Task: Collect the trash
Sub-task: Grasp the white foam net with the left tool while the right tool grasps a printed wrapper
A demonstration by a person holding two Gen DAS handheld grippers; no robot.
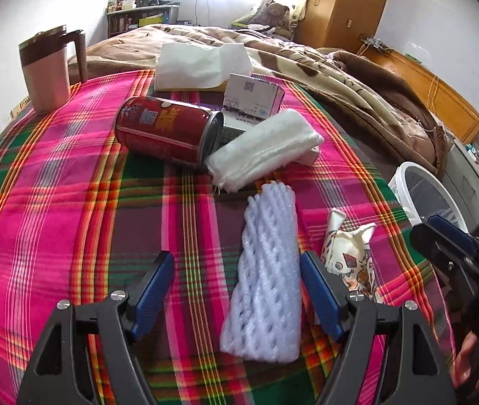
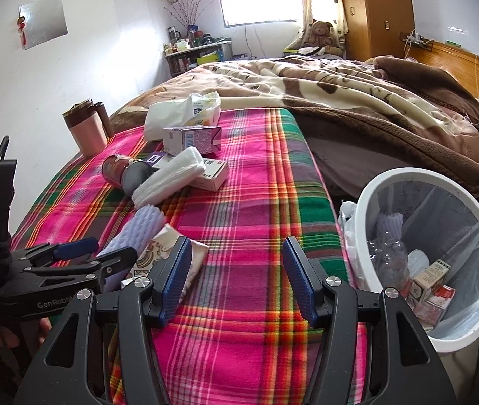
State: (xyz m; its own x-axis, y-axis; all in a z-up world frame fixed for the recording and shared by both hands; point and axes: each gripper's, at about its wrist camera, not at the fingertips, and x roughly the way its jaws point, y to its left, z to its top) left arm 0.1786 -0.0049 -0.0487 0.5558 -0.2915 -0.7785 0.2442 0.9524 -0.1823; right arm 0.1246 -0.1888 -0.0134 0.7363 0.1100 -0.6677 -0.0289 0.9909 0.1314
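Bedroom clutter sits on a plaid blanket (image 1: 71,175) spread over the bed's near end: a red can (image 1: 168,130), boxes, tissues, and a white bin (image 2: 367,195) at the right of the right-wrist view, already holding some rubbish. Judging by the layout, the step in hand is reaching for the foam sleeve (image 1: 266,270), which lies lower centre in the left-wrist view. The left gripper (image 1: 236,290) stands wide with nothing held, the sleeve between its fingers but not pressed. Its long axis runs up the frame, leaning slightly right at the bottom. Next likely calls for lowering and closing across its width. The right gripper (image 2: 236,280) hangs wide and empty over bare blanket.
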